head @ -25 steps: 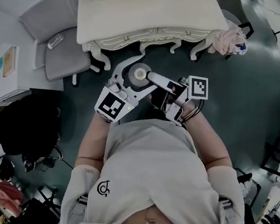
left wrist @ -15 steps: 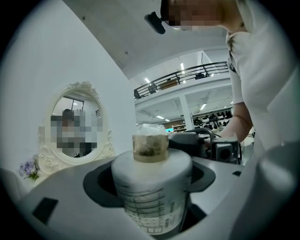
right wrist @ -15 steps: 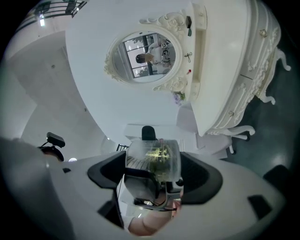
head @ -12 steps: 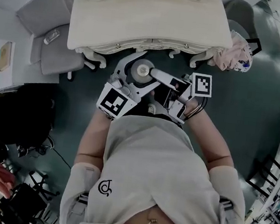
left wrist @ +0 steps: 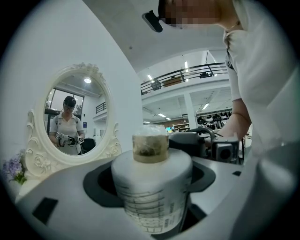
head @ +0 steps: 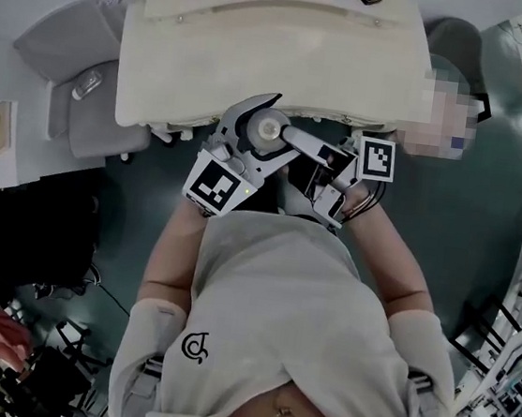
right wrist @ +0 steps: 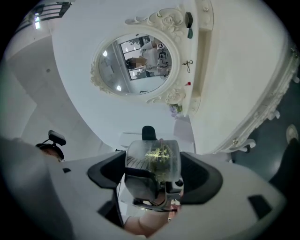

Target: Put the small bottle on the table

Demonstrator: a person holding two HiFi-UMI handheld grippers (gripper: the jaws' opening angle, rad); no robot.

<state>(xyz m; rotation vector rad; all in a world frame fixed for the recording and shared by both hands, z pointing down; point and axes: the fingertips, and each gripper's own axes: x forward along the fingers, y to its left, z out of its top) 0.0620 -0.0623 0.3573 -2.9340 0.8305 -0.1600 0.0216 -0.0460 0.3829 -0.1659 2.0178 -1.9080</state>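
Small white plastic bottle (left wrist: 152, 187) — left gripper (left wrist: 151, 185) clamps body, right gripper (right wrist: 153, 172) pinches clear cap (right wrist: 154, 159); set upright on cream table (head: 289, 55), upper frame.

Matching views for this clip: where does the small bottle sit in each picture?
Head view: small bottle upper centre, seen from above, by the dressing table's front edge.
Left gripper view: lower centre, upright between the jaws.
Right gripper view: just below centre, top end toward the camera, between the jaws.
Shared landmark: the oval mirror, in both gripper views only.
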